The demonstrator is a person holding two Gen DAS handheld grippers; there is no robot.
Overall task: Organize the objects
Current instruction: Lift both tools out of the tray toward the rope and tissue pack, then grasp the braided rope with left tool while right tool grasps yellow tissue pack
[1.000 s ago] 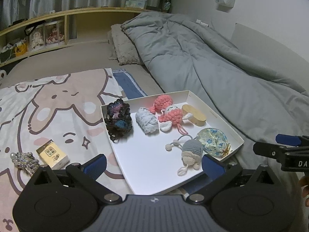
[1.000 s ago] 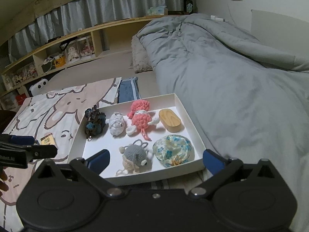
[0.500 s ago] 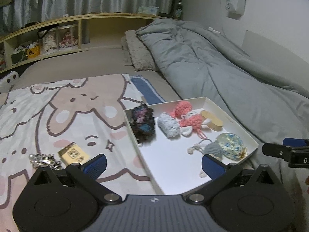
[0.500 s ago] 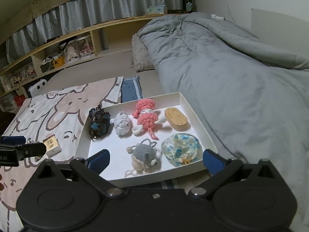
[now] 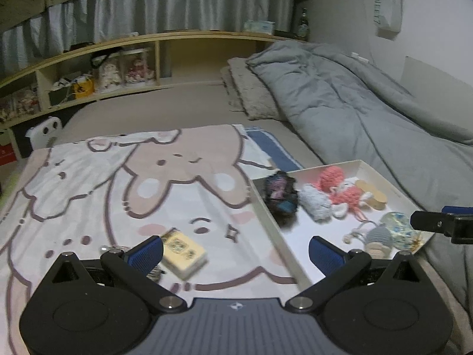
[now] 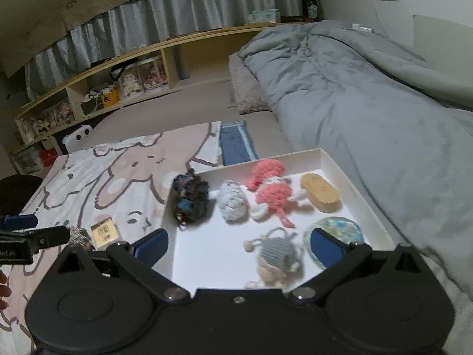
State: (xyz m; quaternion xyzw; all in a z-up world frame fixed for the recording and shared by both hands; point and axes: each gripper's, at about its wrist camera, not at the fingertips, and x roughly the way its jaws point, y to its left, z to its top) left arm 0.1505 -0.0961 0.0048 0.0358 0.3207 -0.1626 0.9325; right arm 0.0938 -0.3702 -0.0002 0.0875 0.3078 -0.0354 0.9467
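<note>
A white tray point(image 5: 396, 190) point(image 6: 334, 159) on the bed holds a dark yarn ball point(image 5: 280, 196) point(image 6: 190, 199), a pale blue knit roll point(image 5: 314, 205) point(image 6: 232, 201), a pink crochet doll point(image 5: 343, 190) point(image 6: 273, 188), a wooden oval box point(image 6: 320, 196), a grey crochet doll point(image 6: 278, 256) and a floral pouch point(image 6: 340, 232). A small yellow box point(image 5: 183, 250) point(image 6: 105, 232) and a silvery knit piece point(image 6: 79, 236) lie on the cartoon blanket point(image 5: 118, 183). My left gripper point(image 5: 235, 251) is open just above the yellow box. My right gripper point(image 6: 239, 244) is open over the tray's near edge.
A grey duvet point(image 5: 354, 103) covers the bed's right side, with a pillow point(image 5: 251, 94) behind it. A folded blue cloth point(image 6: 236, 142) lies beyond the tray. Wooden shelves point(image 5: 88, 68) with small items run along the back wall.
My left gripper has swung left, away from the tray and toward the yellow box on the blanket. My right gripper has edged closer over the tray. Both stay open.
</note>
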